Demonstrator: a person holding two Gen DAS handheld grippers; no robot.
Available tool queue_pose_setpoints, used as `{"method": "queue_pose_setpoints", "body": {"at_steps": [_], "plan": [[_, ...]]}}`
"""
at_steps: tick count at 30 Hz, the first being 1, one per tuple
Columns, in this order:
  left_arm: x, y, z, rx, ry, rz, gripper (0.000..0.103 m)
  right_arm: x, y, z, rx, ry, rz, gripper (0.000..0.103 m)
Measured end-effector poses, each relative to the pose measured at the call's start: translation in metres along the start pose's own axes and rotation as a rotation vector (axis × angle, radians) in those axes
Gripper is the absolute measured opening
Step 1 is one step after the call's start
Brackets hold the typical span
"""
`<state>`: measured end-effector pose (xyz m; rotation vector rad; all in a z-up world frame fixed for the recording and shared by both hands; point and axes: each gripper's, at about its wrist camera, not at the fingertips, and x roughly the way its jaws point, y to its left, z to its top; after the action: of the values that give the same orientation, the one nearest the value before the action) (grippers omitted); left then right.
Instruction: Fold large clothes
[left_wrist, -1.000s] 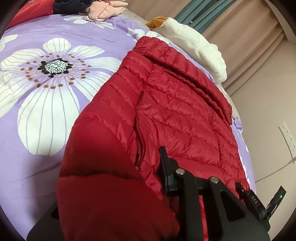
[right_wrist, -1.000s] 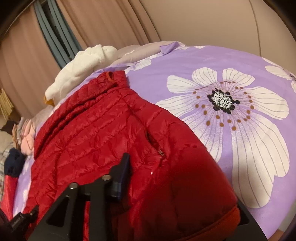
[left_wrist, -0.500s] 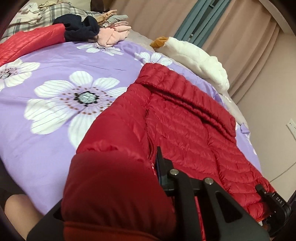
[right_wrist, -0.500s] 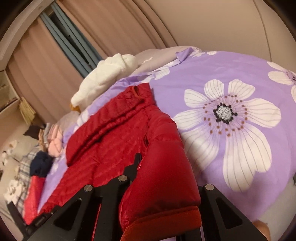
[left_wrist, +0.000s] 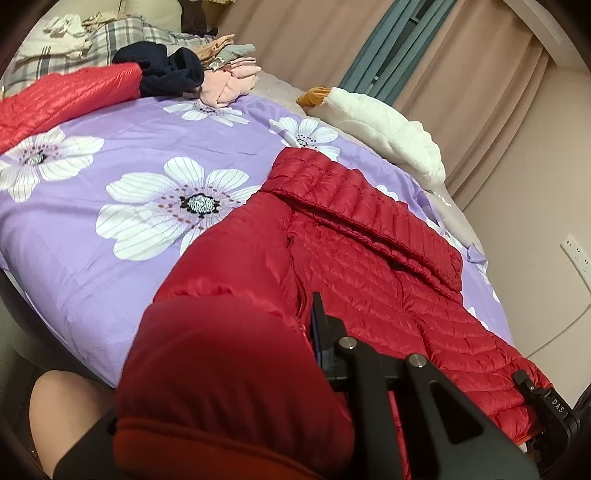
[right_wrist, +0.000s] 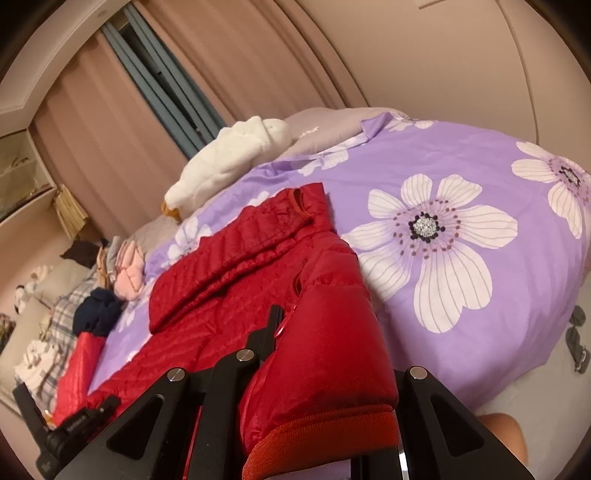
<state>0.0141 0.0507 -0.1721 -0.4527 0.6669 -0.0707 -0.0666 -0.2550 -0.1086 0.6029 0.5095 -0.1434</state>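
Fingers, left: left gripper (left_wrist: 295, 369) is clenched on the jacket (left_wrist: 369, 266); one finger (left_wrist: 318, 325) shows beside the zip, the other is buried under a red bulge of hem.
Fingers, right: right gripper (right_wrist: 325, 362) is likewise clenched on the jacket's (right_wrist: 229, 295) hem, with the ribbed cuff (right_wrist: 321, 432) bunched between its arms.
Jacket: red quilted down, lying on the bed (left_wrist: 110, 258) over the purple flowered cover, collar (left_wrist: 362, 214) at the far end, near edge raised off the cover at both grips.
Step, as I judge it: hem lifted, ready to be carried toward the collar for a crosswise fold.
Risk, slip: shell looks slick and puffy; a thick wad may squeeze out of either grip mid-carry.
Risk, skew: if one hand leads, the fold line runs crooked and a sleeve trails out.
Risk, drag: pulling instead of lifting would slide the whole jacket toward the white plush toy (left_wrist: 388, 125).
Nearby: second red garment (left_wrist: 62, 103), navy and pink clothes (left_wrist: 192, 77) well apart at the bed's far side.
Person: bare knee (left_wrist: 62, 413) at the near edge.
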Motion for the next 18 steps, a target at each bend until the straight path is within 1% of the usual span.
{"method": "queue_pose_setpoints", "body": {"at_steps": [2,11,14,18], "plan": [[0.001,-0.004,0.002,0.009,-0.005,0.009,0.016,0.002,0.001,0.000,-0.006,0.001,-0.013,0.016],[0.004,-0.019,0.012,0.037,-0.030,0.021,0.016,0.007,0.003,0.012,-0.004,0.002,-0.008,0.016],[0.003,-0.022,0.017,0.030,-0.040,0.007,0.016,0.008,0.006,0.016,-0.005,0.003,-0.006,0.016],[0.005,-0.031,0.028,0.055,-0.055,0.009,0.016,0.011,0.013,0.028,-0.007,-0.010,-0.013,0.016]]}}
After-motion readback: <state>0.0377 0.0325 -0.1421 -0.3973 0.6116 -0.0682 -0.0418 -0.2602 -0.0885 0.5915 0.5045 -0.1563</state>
